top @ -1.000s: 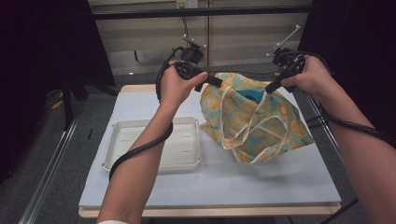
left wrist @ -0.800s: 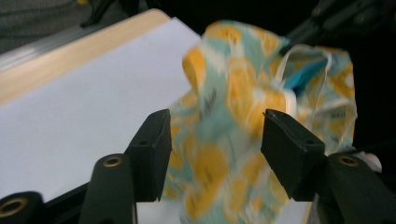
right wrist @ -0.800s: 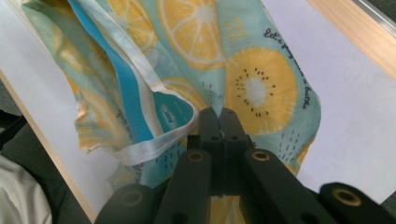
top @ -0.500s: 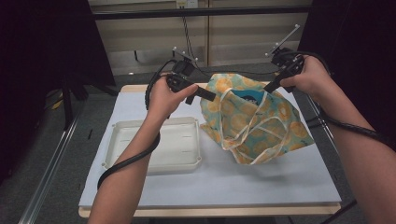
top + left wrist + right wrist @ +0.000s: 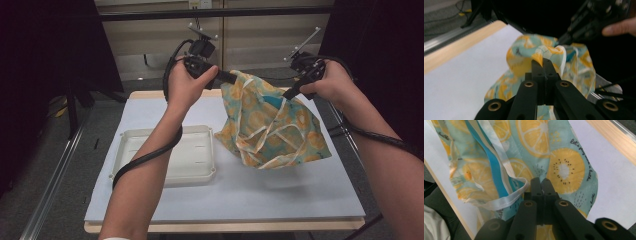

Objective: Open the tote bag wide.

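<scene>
In the high view we hold a fruit-print fabric bag (image 5: 272,122) by its top edge between our two grippers. Our left gripper (image 5: 231,77) pinches the bag's near left corner, and its jaws have just been closing on the cloth there. Our right gripper (image 5: 291,92) pinches the opposite corner. The bag hangs below and between both grippers, its lower part resting on the pale blue worktop (image 5: 240,195). A white tray (image 5: 167,172) lies on the worktop below the left gripper, just beside the bag and apart from it.

In the left gripper view our left gripper (image 5: 544,62) has its jaws pressed together on a fold of the bag (image 5: 524,57), which bunches directly ahead of the tips. The right gripper (image 5: 564,40) bites the same edge just beyond.

In the right gripper view our right gripper (image 5: 541,181) is clamped on the bag (image 5: 549,150), whose cloth spreads ahead of the jaws, with a cream strap (image 5: 506,200) looping just left of the tips.
</scene>
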`<action>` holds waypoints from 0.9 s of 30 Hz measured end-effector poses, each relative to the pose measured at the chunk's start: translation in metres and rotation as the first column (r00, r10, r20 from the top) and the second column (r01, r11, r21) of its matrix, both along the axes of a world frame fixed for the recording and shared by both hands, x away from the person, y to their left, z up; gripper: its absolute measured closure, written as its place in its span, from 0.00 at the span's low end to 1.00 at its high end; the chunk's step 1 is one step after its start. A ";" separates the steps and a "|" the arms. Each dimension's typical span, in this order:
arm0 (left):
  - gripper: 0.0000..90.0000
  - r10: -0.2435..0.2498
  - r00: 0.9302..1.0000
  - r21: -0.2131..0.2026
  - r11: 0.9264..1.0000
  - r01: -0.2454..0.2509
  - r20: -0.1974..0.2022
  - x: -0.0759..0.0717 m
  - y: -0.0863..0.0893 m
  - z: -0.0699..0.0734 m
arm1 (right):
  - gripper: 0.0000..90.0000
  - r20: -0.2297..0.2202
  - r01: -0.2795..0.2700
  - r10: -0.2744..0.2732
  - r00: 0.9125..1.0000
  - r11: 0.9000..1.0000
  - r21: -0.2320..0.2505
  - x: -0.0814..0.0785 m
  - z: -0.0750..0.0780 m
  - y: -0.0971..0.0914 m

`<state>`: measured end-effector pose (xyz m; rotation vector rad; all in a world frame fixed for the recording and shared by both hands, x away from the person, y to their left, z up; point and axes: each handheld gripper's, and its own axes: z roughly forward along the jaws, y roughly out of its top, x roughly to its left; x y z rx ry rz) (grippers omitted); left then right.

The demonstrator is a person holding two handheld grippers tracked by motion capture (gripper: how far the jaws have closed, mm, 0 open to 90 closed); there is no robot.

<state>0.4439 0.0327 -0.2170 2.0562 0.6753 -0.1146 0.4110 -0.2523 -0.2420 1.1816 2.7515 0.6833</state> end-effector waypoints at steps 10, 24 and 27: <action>1.00 0.017 1.000 0.120 0.993 -0.015 -0.016 0.020 -0.035 -0.020 | 0.96 -0.013 -0.007 0.007 1.000 1.000 -0.001 -0.002 -0.002 -0.004; 1.00 0.033 0.996 0.158 0.987 -0.019 -0.087 0.024 -0.038 -0.043 | 0.65 0.047 0.027 -0.027 0.999 1.000 -0.001 -0.025 0.035 -0.012; 1.00 0.031 0.995 0.158 0.987 -0.016 -0.091 0.024 -0.037 -0.044 | 0.65 0.034 -0.003 0.003 0.999 1.000 -0.011 -0.031 0.036 -0.008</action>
